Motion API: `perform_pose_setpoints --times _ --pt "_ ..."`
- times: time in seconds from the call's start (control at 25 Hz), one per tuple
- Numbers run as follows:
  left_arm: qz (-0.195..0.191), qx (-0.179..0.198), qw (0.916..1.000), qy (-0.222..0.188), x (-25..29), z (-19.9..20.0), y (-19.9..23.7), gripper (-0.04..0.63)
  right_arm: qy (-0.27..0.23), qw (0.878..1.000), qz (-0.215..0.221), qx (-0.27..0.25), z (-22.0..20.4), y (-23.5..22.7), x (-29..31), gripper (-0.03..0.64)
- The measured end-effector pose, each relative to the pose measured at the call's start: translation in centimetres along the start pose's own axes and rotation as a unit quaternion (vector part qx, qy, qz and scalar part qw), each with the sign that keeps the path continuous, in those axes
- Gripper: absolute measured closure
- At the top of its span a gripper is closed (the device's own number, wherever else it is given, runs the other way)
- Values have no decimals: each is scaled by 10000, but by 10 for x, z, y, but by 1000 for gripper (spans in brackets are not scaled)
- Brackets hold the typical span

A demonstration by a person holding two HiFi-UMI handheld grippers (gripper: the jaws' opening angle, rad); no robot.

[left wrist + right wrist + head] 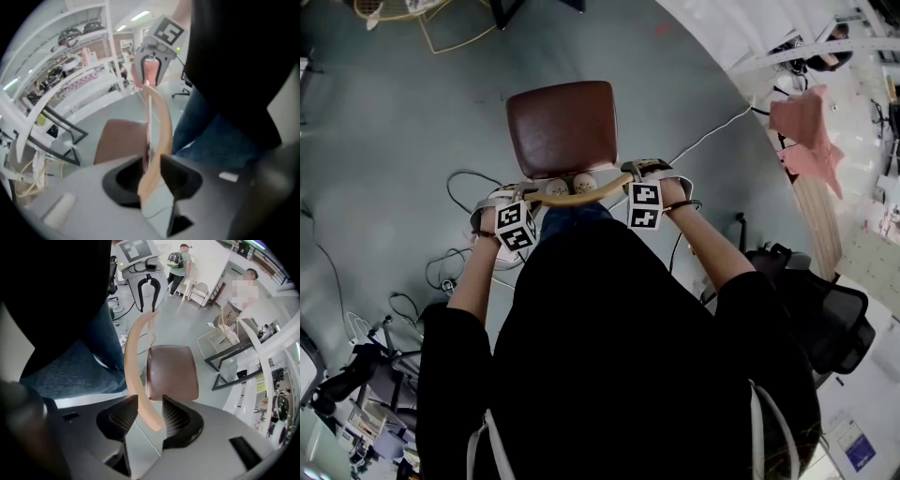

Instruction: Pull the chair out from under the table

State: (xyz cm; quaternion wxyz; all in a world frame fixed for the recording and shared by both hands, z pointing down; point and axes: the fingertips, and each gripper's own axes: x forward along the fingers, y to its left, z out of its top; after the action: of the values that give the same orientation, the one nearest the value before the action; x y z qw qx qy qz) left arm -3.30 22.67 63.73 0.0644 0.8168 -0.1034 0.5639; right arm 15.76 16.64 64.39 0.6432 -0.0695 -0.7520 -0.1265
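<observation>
The left claw is clenching the chair's curved backrest, while the right claw is sitting slack around it. The chair is standing on open floor, clear of the white surface, so the pull looks finished and letting go comes next. Cables are trailing near its legs.

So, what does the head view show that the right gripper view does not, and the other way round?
Only the head view: a pink cloth at the right. Only the right gripper view: people in the background, and the jaws of the right gripper standing apart around the backrest. Both: the chair's brown seat, the curved backrest and the left gripper on it.
</observation>
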Motion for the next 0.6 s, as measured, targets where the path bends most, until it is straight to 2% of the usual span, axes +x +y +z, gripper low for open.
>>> perform_pose_setpoints --times 0.12,0.2,0.28,0.44,0.6 --pt "406 -402 9979 -296 -27 14 21 538 -255 9976 -516 383 1 -27 -28 556" --pt "836 -636 9925 -632 -51 28 42 586 -515 9908 -982 777 10 -51 -50 580" --pt "1420 -800 9812 -1035 -81 45 68 586 -907 9769 -1498 1228 24 -81 -79 591" --pt "2511 -1086 9447 -1808 -152 83 115 588 -1773 9321 -2557 1855 51 -135 -153 594" --pt "3290 -1493 8967 -2557 -222 114 143 588 -2406 8827 -3403 2172 70 -165 -226 595"
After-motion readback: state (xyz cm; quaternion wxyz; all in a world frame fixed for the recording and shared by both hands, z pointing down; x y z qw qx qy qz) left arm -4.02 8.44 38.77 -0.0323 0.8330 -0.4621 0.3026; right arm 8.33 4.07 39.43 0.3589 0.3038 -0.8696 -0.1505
